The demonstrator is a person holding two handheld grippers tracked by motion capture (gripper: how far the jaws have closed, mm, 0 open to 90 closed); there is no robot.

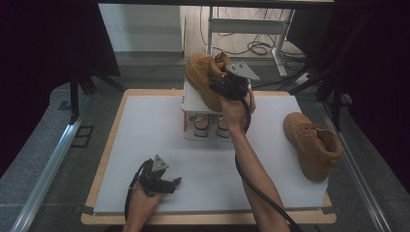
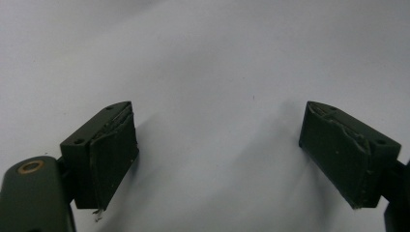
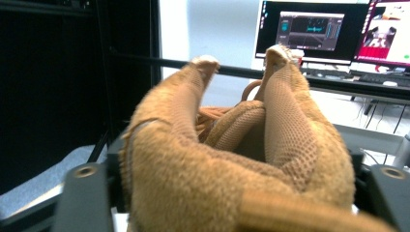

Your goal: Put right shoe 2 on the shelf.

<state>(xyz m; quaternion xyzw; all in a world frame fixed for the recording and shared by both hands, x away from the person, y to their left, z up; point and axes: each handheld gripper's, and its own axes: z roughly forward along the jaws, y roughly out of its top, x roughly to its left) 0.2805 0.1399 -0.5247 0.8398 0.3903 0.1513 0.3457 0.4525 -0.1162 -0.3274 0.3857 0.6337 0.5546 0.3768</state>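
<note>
- Tan boot (image 1: 203,77) sits on top of the white shoe rack (image 1: 193,104) at the worktop's (image 1: 145,145) far edge; I judge placement nearly done.
- My right hand-held gripper (image 1: 227,84) straddles the boot's heel collar (image 3: 232,159); whether the pads press it I cannot tell.
- Second tan boot (image 1: 312,145) lies at the worktop's right edge, well apart, not yet moved: I judge half left.
- Left hand-held gripper (image 1: 162,181) rests near the front edge, jaws spread, nothing between.
- Pair of shoes (image 1: 210,126) on the rack's lower shelf is partly hidden; the boot blocks my right pads.

White table top (image 1: 145,145): shoe rack (image 1: 193,104) centre-back, tan boot (image 1: 312,145) right.
</note>
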